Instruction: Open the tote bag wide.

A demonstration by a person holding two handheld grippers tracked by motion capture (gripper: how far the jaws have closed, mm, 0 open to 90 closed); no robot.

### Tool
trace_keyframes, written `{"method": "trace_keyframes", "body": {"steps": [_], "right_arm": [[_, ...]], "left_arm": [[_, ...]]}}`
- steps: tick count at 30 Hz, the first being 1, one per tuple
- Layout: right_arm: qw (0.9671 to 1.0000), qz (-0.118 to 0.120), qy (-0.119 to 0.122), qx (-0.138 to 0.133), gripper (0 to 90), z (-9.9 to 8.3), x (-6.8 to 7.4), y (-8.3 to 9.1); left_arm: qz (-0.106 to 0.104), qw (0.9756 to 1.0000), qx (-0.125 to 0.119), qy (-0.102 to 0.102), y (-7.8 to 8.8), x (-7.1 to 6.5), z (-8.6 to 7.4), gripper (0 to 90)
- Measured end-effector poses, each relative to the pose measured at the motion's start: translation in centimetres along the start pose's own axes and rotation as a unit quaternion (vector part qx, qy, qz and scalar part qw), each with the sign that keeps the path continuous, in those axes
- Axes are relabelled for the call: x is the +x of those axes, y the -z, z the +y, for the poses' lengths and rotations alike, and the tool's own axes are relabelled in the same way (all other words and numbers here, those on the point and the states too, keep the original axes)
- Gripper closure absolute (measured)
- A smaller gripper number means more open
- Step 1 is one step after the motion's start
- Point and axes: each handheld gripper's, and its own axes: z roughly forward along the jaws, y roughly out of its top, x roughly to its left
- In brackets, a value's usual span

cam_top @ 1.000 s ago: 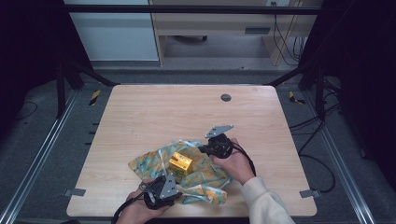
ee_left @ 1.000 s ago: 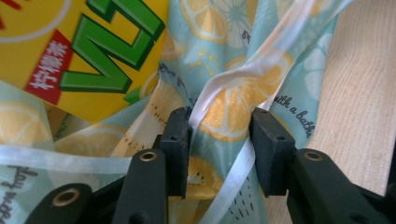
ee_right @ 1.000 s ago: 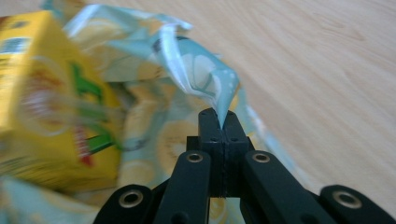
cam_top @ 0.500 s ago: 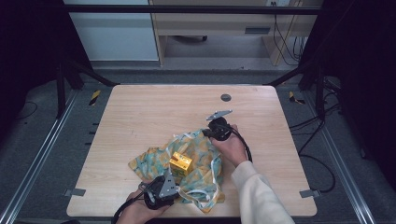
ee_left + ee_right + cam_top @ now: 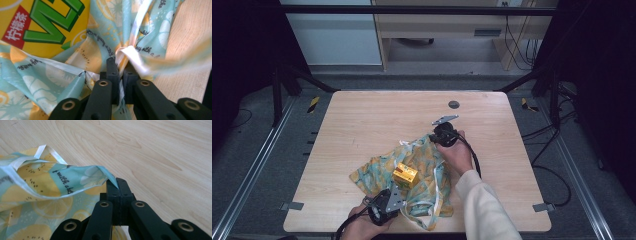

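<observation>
Cloth [image 5: 427, 165] — thin, crumpled, lemon-printed — under boxy carton [image 5: 405, 175].

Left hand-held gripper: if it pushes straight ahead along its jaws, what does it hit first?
Probably the yellow box: the left hand-held gripper, shut on the cloth, points up-left toward it. Depth is unclear.

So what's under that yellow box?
The yellow box sits on the lemon-print cloth, which lies spread over the table. Anything beneath the cloth there is covered from view.
</observation>
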Motion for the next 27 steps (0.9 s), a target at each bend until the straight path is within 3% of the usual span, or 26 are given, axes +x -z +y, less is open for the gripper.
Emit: {"method": "trace_keyframes", "body": {"steps": [6, 11, 13, 16, 18, 21, 27], "right_arm": [[1.0000, -0.008, -0.003, -0.001, 90.0, 0.6, -0.5, -0.5], [0.9999, -0.011, 0.000, 0.003, 88.3, 1.0, -0.2, -0.6], [1.0000, -0.004, -0.007, 0.002, 74.0, 1.1, 0.1, -0.3], [0.9999, -0.009, -0.002, -0.010, 52.8, 1.3, 0.6, 1.1], [0.9993, -0.026, 0.013, -0.022, 39.7, 1.5, 1.1, 2.3], [0.9988, -0.027, 0.024, -0.033, 31.9, 1.4, 1.8, 4.4], [0.9972, -0.028, 0.047, -0.050, 27.2, 0.0, 3.1, 8.4]], "left_arm": [[0.004, 1.0000, -0.002, -0.004, 0.2, -0.4, 0.1, 89.0], [0.002, 0.9999, -0.009, 0.004, 0.5, -0.3, 0.0, 87.6], [0.015, 0.9997, -0.019, 0.006, 1.2, -0.3, 0.0, 78.6], [0.030, 0.9981, -0.047, 0.026, 2.5, -0.2, -0.2, 61.5], [0.040, 0.9970, -0.056, 0.035, 3.3, -0.2, -0.4, 52.4], [0.045, 0.9947, -0.076, 0.053, 4.4, -0.2, -0.7, 44.6], [0.057, 0.9894, -0.112, 0.073, 6.8, 0.3, -0.8, 37.3]]}}
